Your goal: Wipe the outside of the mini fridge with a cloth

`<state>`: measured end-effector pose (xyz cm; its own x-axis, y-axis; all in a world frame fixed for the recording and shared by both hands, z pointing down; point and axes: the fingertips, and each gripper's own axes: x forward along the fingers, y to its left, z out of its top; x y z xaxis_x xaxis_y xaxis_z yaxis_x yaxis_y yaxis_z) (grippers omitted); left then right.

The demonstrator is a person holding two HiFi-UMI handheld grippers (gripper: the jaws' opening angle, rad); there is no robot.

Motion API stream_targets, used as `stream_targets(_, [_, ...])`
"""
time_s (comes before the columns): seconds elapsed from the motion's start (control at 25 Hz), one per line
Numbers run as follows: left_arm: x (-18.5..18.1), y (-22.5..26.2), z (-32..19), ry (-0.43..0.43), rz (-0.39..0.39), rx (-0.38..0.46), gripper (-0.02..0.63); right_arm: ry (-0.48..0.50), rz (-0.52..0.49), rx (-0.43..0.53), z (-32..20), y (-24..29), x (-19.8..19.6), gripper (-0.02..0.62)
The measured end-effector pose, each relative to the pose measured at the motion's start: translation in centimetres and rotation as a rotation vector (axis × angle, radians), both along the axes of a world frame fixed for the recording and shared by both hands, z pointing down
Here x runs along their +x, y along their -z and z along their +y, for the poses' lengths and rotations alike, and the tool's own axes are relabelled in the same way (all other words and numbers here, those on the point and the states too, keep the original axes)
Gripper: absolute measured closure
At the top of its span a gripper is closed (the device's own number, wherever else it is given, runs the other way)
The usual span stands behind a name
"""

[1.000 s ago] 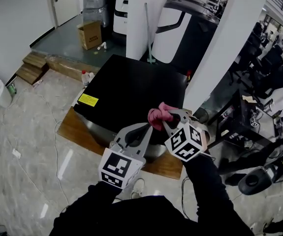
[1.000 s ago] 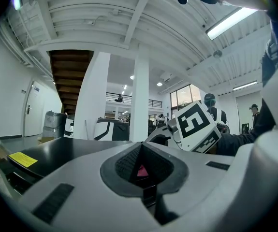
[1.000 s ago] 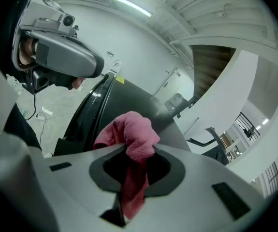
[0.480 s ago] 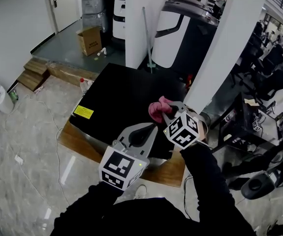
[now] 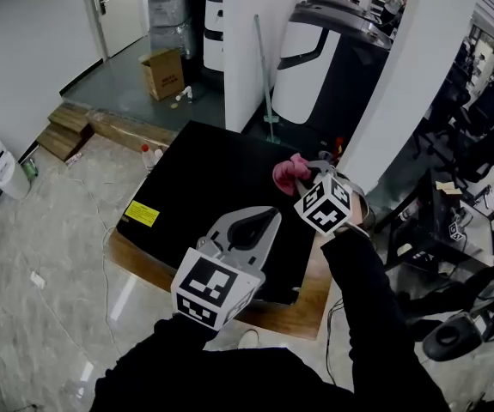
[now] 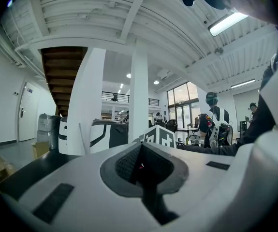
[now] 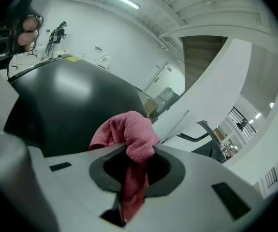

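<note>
The black mini fridge sits under the right gripper, jaws clamped on the bunched pink cloth near its far right edge; the left gripper is closed on nothing. Only a small wad pokes out, so bare plastic might scrape the top. The fridge's yellow label is too small to read

A mini fridge stands on a wooden board on the floor. The left gripper is over the fridge top's near edge. The right gripper is over the top's far right part, with a cloth in its jaws. Behind the fridge is a column. A cardboard box is far left of the column, and wooden steps are farther left.
</note>
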<state>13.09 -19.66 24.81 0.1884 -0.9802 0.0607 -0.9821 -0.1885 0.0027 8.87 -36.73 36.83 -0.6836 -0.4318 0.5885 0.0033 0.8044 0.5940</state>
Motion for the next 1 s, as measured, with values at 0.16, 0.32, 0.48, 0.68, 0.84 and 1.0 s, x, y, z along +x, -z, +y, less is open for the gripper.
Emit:
stream_targets(0.16, [-0.7,-0.2,-0.8,0.009,0.011,-0.006,0.601,-0.029,0.006,0.041,-3.3,-0.1,-1.0,0.537])
stream_targets(0.32, [-1.1,-0.3,-0.5,0.0,0.018,-0.003,0.601,-0.064,0.032,0.1,-5.7,-0.3,-1.5,0.537])
stream_targets(0.48, [-2.3,-0.1,0.4,-0.016,0.029,0.014,0.601,-0.108,0.055,0.246,-6.6,1.2,-1.9,0.535])
stream_targets(0.68, [-7.1,1.1,3.3,0.001,-0.009,0.056,0.6,-0.102,-0.025,0.268,-0.2,7.4,-2.6,0.534])
stream_targets(0.84, [-10.7,2.1,6.0,0.0,-0.053,0.083,0.601,-0.072,-0.053,0.267,6.9,11.4,-3.4,0.534])
stream_targets(1.0, [-13.5,2.6,9.4,-0.047,-0.036,0.101,0.601,-0.033,-0.082,0.214,14.9,13.2,-5.0,0.534])
